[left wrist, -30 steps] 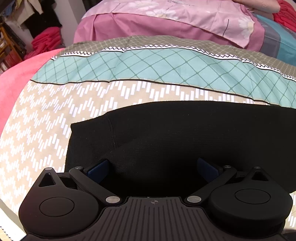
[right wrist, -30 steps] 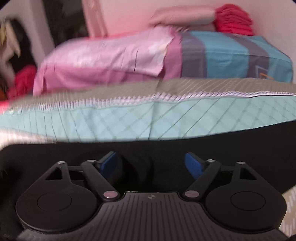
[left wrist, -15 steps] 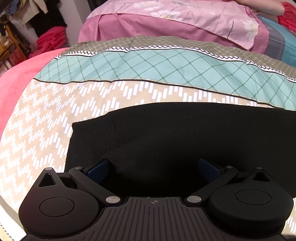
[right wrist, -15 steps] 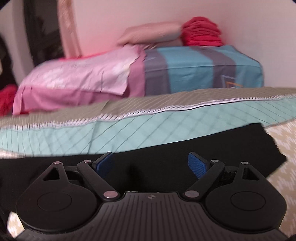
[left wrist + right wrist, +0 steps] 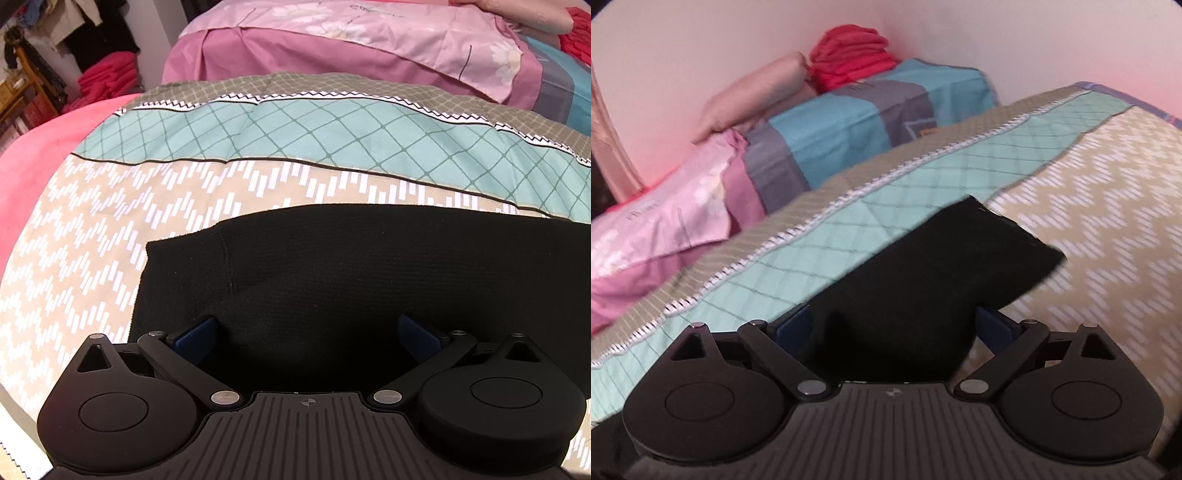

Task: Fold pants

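Note:
The black pants [image 5: 351, 280] lie flat across the patterned bedspread [image 5: 110, 236]. In the left wrist view their left end with a stitched seam is just ahead of my left gripper [image 5: 308, 334], which is open with its blue pads over the cloth. In the right wrist view the pants' right end [image 5: 945, 273] runs forward and to the right between the pads of my right gripper [image 5: 894, 325], which is open. The near edge of the pants is hidden under both grippers.
A pink quilt [image 5: 351, 40] and a blue-grey folded cover [image 5: 857, 122] lie at the back of the bed. A pink pillow [image 5: 753, 99] and red cloth [image 5: 853, 55] sit against the wall. A pink blanket [image 5: 40, 144] lies at the left.
The right gripper has swung to the right along the pants, so their right end now shows ahead of it. The left gripper has pulled back slightly. Both stay open.

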`<action>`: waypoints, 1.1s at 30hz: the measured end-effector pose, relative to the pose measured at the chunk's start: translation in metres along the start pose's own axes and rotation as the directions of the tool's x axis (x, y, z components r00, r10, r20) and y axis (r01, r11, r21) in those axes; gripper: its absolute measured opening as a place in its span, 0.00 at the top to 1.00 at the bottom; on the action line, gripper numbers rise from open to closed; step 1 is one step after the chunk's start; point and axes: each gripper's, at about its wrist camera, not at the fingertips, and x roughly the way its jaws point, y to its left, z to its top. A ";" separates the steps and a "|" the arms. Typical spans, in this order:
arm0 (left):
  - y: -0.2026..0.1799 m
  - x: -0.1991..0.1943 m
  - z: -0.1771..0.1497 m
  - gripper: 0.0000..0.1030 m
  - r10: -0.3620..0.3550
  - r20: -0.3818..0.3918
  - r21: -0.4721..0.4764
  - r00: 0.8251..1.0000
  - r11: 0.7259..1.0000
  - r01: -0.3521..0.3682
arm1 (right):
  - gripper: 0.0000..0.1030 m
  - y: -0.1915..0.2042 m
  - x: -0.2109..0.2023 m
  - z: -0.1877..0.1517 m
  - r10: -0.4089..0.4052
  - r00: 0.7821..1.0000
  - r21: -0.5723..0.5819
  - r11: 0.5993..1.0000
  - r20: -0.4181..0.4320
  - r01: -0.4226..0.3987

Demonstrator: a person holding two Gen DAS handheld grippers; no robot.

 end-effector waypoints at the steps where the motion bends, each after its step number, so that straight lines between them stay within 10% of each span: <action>1: 0.000 0.000 0.000 0.00 0.002 -0.001 -0.001 1.000 1.000 -0.002 | 0.16 0.000 0.003 0.004 0.007 1.000 0.012 1.000 0.004 -0.007; 6: -0.001 0.001 0.000 0.00 0.006 0.003 -0.004 1.000 1.000 -0.006 | 0.71 -0.015 0.009 0.018 -0.008 1.000 0.074 0.997 0.003 0.007; 9: -0.001 0.001 0.000 0.00 0.010 0.007 -0.008 1.000 1.000 -0.010 | 0.86 -0.021 0.004 0.021 0.001 1.000 0.044 0.999 0.005 -0.001; 16: -0.002 0.001 0.000 0.00 0.014 0.004 -0.008 1.000 1.000 -0.014 | 0.77 -0.019 0.001 0.020 -0.068 0.997 0.038 0.997 0.030 0.067; 20: -0.001 0.001 0.000 0.00 0.011 0.005 -0.007 1.000 1.000 -0.011 | 0.42 -0.006 -0.004 0.019 -0.086 0.996 0.026 0.996 0.025 0.085; 33: 0.019 -0.048 -0.003 0.00 -0.030 0.016 -0.041 0.999 0.999 0.031 | 0.31 -0.005 -0.071 0.012 -0.022 1.000 0.005 1.000 0.006 0.022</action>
